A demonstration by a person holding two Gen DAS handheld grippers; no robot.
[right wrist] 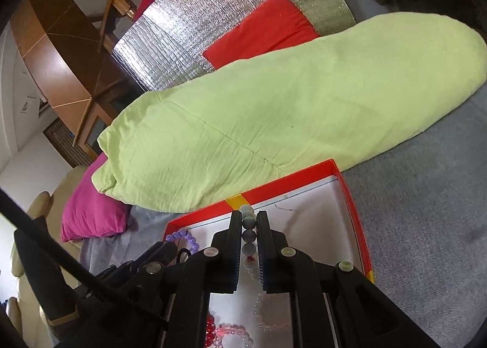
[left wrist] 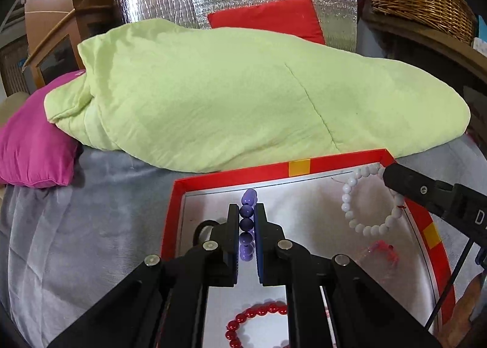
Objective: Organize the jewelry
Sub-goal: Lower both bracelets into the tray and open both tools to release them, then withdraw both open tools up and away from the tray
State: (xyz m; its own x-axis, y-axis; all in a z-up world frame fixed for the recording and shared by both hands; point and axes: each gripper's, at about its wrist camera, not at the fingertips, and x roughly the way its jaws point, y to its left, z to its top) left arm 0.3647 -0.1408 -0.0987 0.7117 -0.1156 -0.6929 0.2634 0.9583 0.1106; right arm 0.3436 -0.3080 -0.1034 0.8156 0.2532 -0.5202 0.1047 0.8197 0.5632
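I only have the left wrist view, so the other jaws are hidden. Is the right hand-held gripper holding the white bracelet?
Observer: Yes, the right hand-held gripper is shut on the white bracelet, beads lined in its grip.
Operator: And my purple one?
Observer: The purple bracelet shows as a loop beside the left hand-held gripper, at the red box's left corner.
Operator: Anything beneath the right one?
Observer: A clear bead bracelet lies on the box floor.

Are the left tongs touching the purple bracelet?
Touching. The left wrist view shows the left tongs shut on the purple bracelet, its beads pinched between both pads above the box.
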